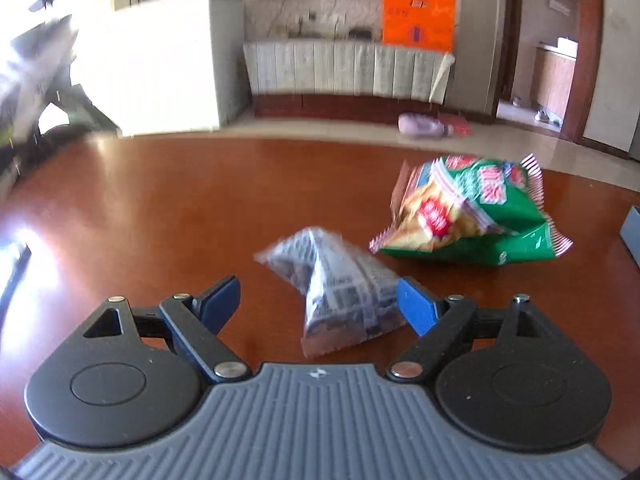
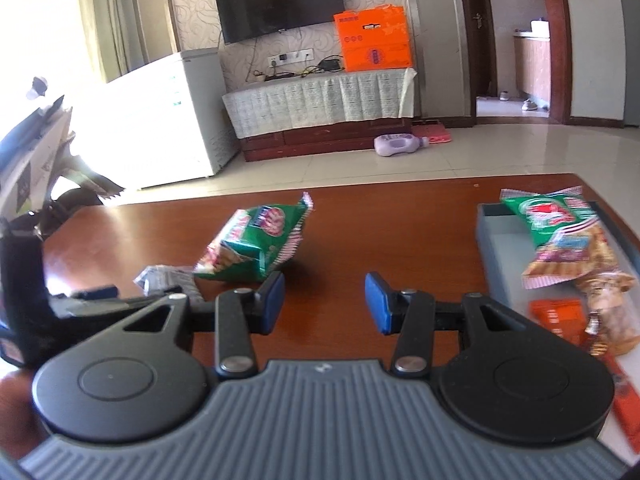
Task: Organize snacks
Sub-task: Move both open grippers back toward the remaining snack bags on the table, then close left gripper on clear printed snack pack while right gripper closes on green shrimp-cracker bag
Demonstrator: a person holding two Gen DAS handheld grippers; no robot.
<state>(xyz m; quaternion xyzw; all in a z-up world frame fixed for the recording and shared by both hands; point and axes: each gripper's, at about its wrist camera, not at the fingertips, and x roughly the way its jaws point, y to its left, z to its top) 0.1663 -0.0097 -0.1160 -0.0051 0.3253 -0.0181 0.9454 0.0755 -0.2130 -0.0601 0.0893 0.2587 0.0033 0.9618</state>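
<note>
left gripper: jaws spread, nothing pinched | grey packet lying between pads, long axis toward 11 o'clock | right gripper: released, being held farther off

A home living room: wall-mounted television above a cloth-draped low cabinet, white chest freezer by curtained window, tiled floor, polished wooden table, doorway to a further room.

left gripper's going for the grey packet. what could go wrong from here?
1. The grey packet is crumpled and tilted off-centre between the open left gripper, so the pads may pinch only a corner.
2. The green bag lies close behind; pushing forward could shove it.
3. The tray is already crowded.
</note>
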